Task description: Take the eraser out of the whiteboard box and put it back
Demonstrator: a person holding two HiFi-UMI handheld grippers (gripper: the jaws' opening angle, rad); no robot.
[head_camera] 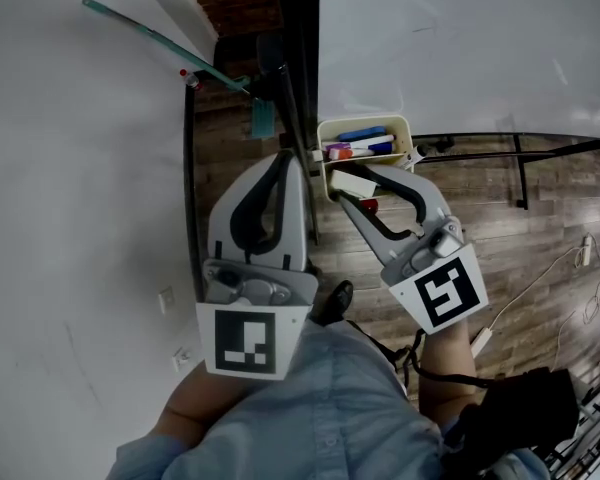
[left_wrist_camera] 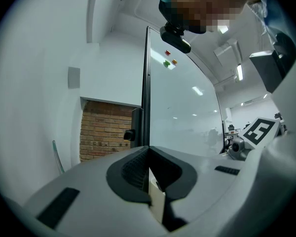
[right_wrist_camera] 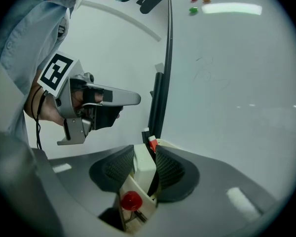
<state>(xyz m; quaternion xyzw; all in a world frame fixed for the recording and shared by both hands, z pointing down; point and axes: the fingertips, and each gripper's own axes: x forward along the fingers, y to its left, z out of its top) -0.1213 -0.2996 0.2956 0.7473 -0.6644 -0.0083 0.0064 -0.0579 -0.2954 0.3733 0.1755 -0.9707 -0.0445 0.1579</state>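
The cream whiteboard box (head_camera: pixel 401 128) hangs at the whiteboard's lower corner. In it are several markers (head_camera: pixel 360 146) and a red cap (right_wrist_camera: pixel 130 200). The white eraser (head_camera: pixel 352 182) (right_wrist_camera: pixel 144 166) stands on edge in the box, between the jaws of my right gripper (head_camera: pixel 351 185) (right_wrist_camera: pixel 144 154). Those jaws are parted around it, with a thin dark gap at the right pad. My left gripper (head_camera: pixel 285 158) (left_wrist_camera: pixel 148 154) hovers left of the box beside the board's black frame. It points level, its tips meet, and it holds nothing. It also shows in the right gripper view as the left gripper (right_wrist_camera: pixel 137 99).
The whiteboard (head_camera: pixel 460 38) fills the upper right and its black frame post (head_camera: pixel 300 78) runs down the middle. A white wall is on the left, with a teal-handled tool (head_camera: pixel 150 36) leaning there. Below are the wooden floor, a black stand bar (head_camera: pixel 520 168), a white cable (head_camera: pixel 580 258) and my shoe (head_camera: pixel 332 301).
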